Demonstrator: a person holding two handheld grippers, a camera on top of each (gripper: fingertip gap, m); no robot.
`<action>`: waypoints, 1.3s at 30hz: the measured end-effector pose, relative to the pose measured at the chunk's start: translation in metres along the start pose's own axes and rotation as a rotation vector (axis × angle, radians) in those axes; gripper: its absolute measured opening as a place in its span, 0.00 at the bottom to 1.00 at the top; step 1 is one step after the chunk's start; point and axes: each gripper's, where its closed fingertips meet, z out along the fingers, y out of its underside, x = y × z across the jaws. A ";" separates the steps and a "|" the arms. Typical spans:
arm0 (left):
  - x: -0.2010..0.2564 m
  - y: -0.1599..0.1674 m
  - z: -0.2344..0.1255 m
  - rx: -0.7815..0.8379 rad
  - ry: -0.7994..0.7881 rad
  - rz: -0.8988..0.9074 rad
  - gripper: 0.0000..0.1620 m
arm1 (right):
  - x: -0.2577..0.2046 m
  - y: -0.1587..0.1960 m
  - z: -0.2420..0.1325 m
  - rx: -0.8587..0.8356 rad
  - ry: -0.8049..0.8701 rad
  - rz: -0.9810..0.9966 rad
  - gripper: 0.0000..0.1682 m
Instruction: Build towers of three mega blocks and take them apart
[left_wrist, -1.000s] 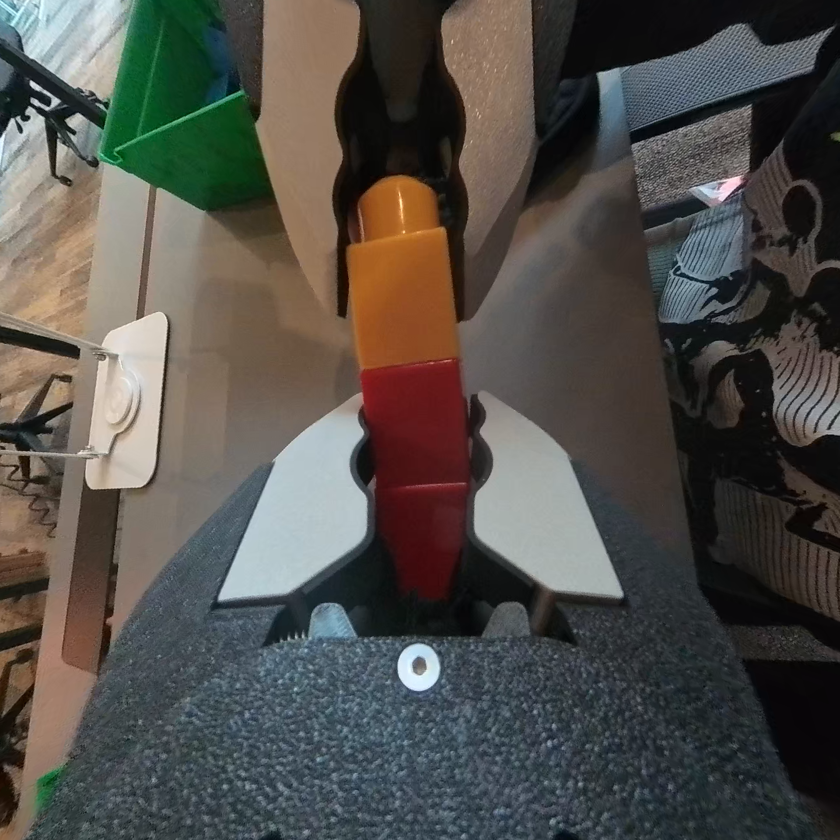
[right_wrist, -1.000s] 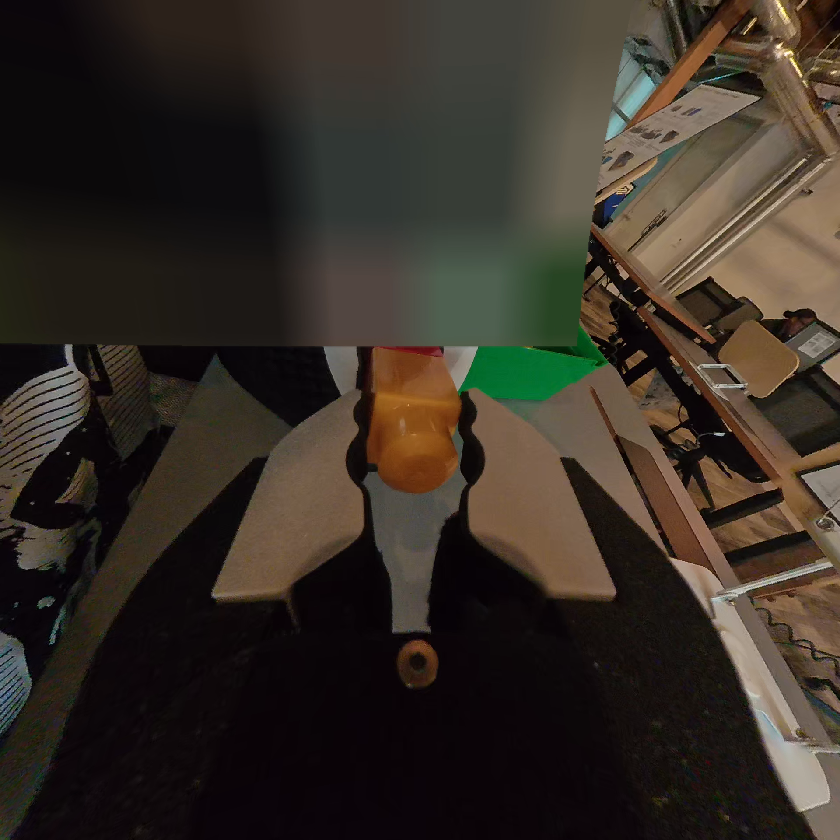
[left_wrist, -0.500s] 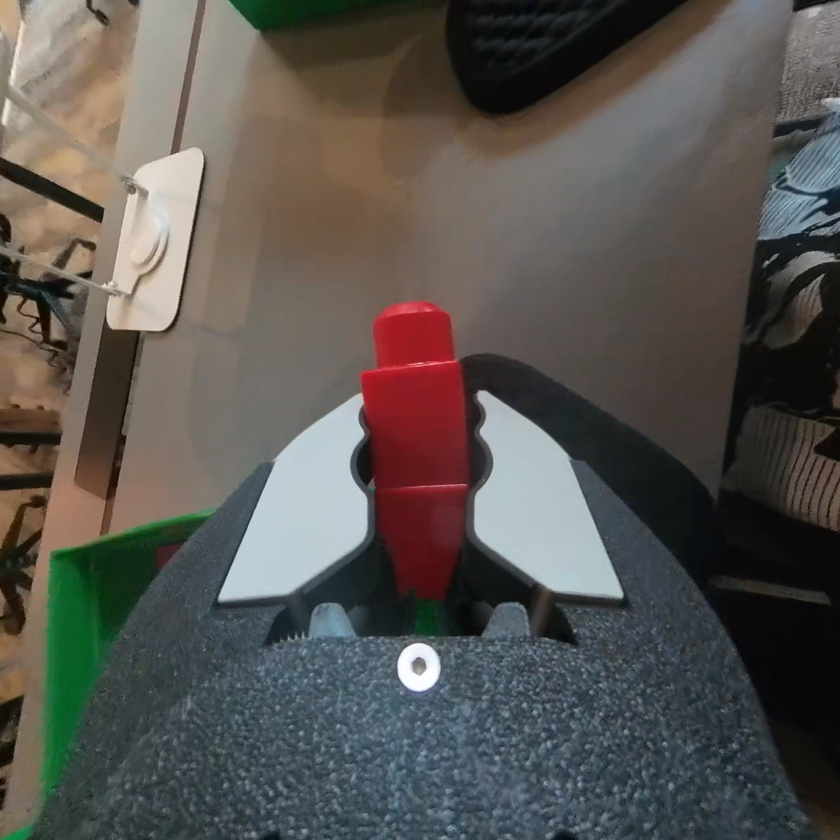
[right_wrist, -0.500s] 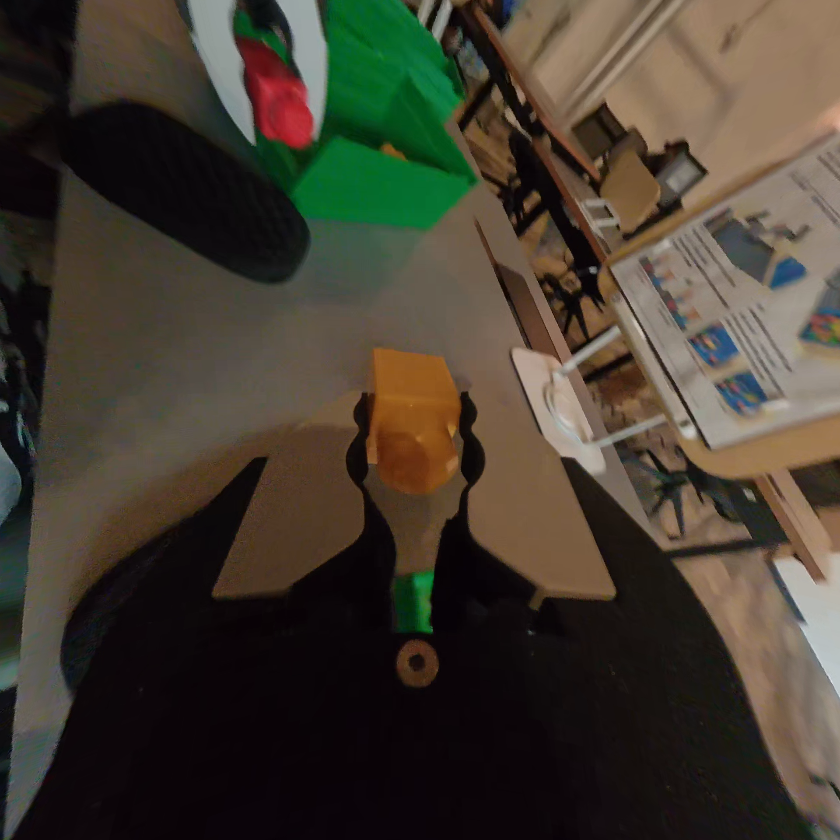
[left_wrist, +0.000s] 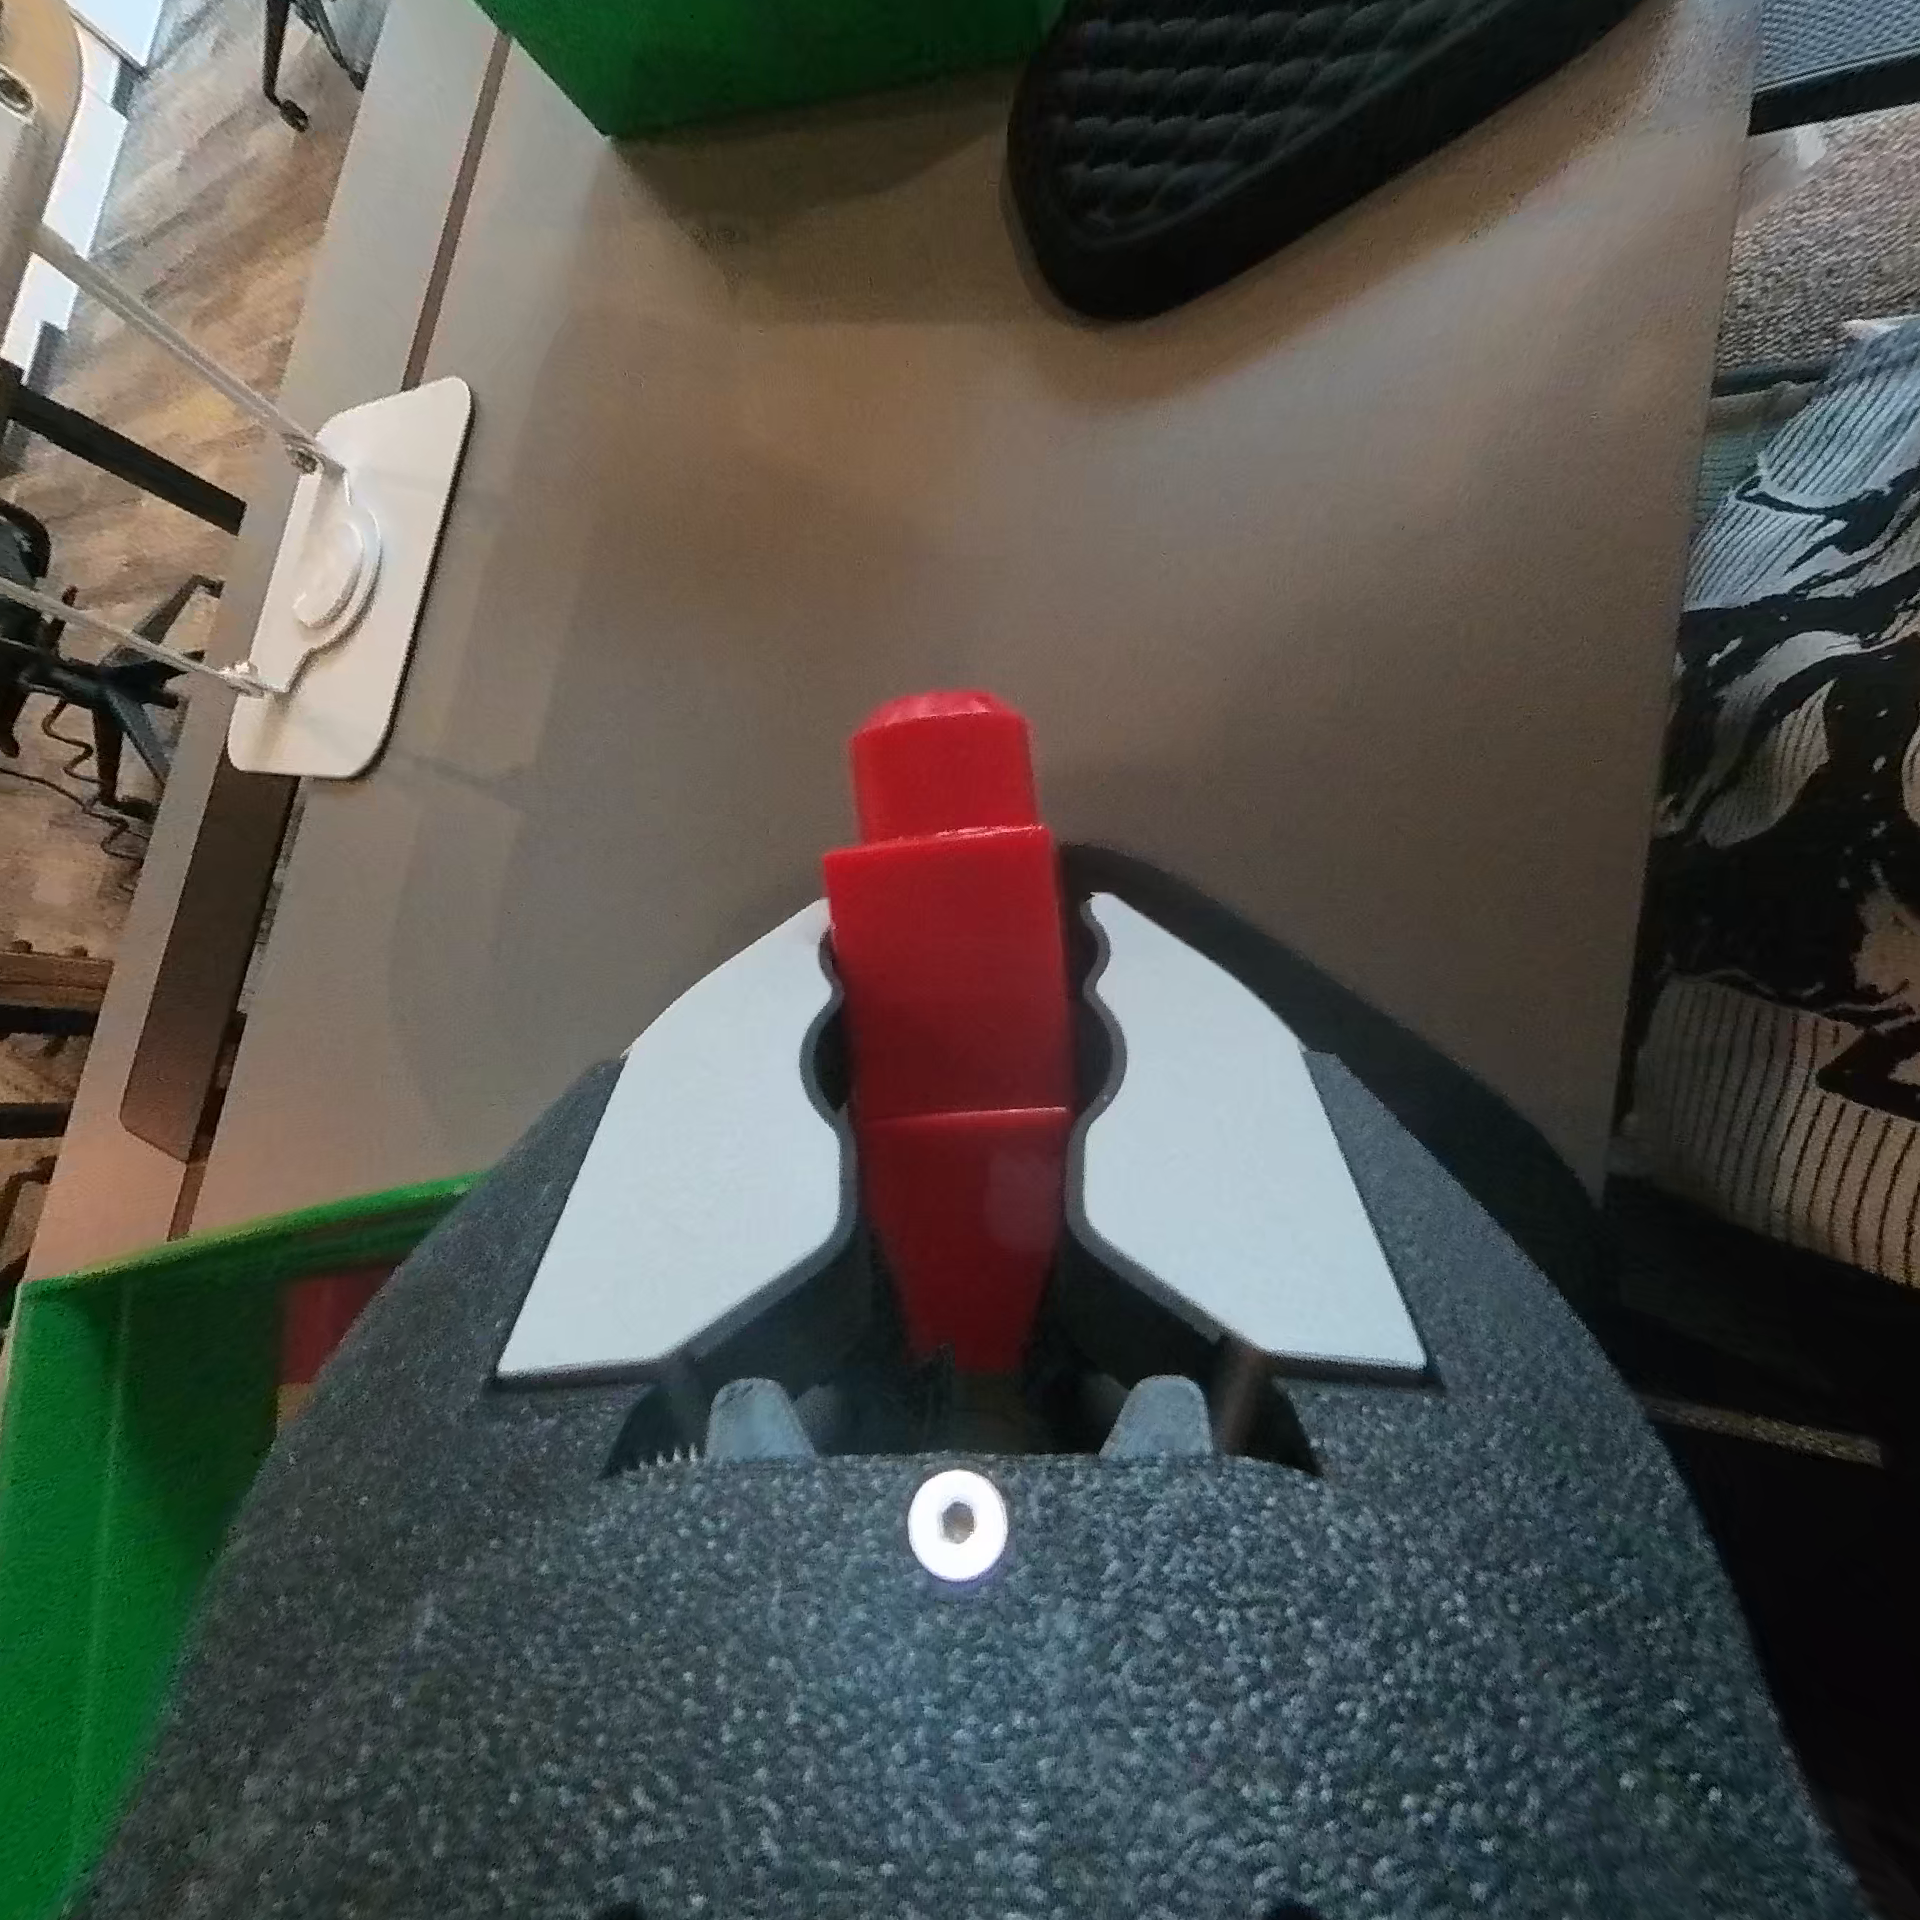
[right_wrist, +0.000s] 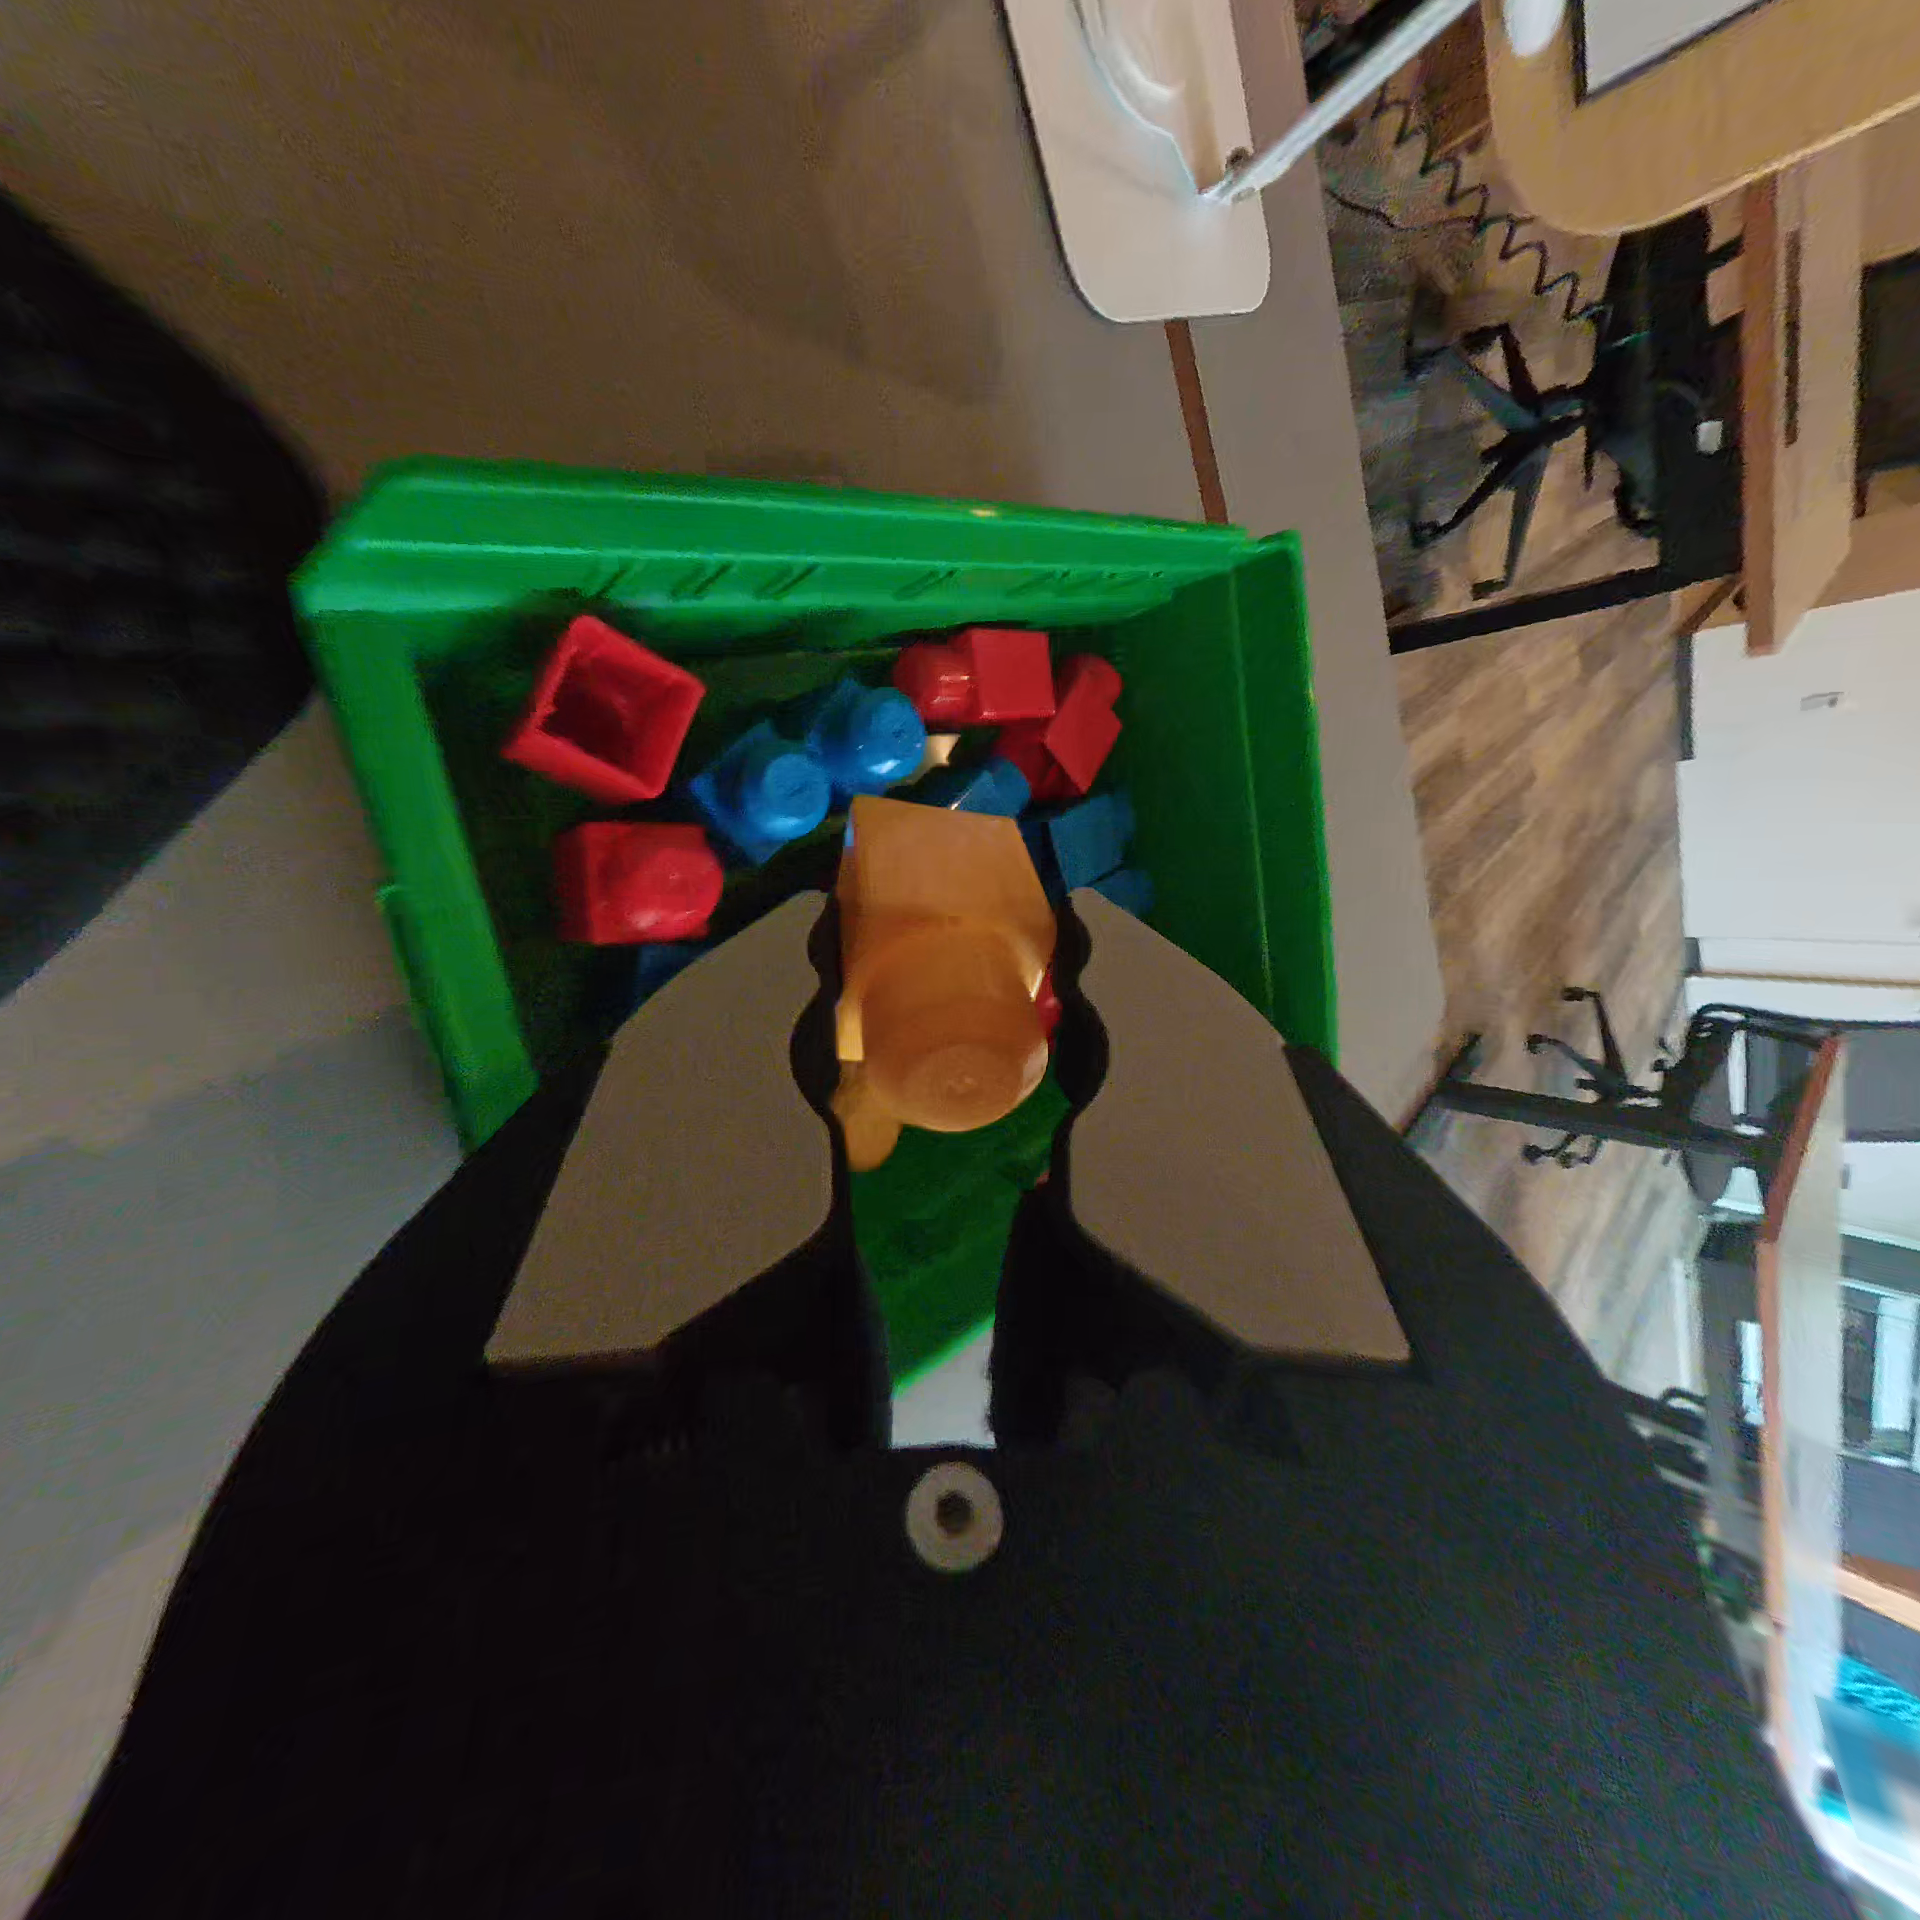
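My left gripper (left_wrist: 951, 925) is shut on a stack of two red blocks (left_wrist: 951, 997), stud end pointing away over the grey table (left_wrist: 831, 520). My right gripper (right_wrist: 940, 940) is shut on a single orange block (right_wrist: 940, 966), stud end toward the camera, held over a green bin (right_wrist: 1283, 779). The bin holds several loose red blocks (right_wrist: 603, 712) and blue blocks (right_wrist: 764, 795). The other gripper's black body (left_wrist: 1247, 135) shows at the top of the left wrist view.
A green bin corner (left_wrist: 125, 1455) lies at lower left in the left wrist view, another green bin (left_wrist: 748, 52) at the top. A white stand base (left_wrist: 343, 582) sits near the table's left edge. A person's patterned clothing (left_wrist: 1787, 831) is at the right. My hands' fingertips stand some 45 cm from each other.
The orange block came off the two red blocks. My right gripper carried it away and turned down over the green bin. My left gripper pulled back with the red pair.
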 end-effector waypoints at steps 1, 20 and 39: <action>0.001 -0.001 0.000 0.002 0.000 0.004 0.24 | 0.005 0.001 0.015 -0.007 -0.017 0.031 0.23; -0.005 -0.004 -0.004 -0.012 -0.030 0.001 0.24 | 0.022 0.031 0.145 -0.078 -0.242 0.457 0.38; -0.001 -0.044 0.024 0.113 0.047 -0.021 0.24 | -0.204 -0.290 -0.028 0.953 -0.448 -0.028 0.34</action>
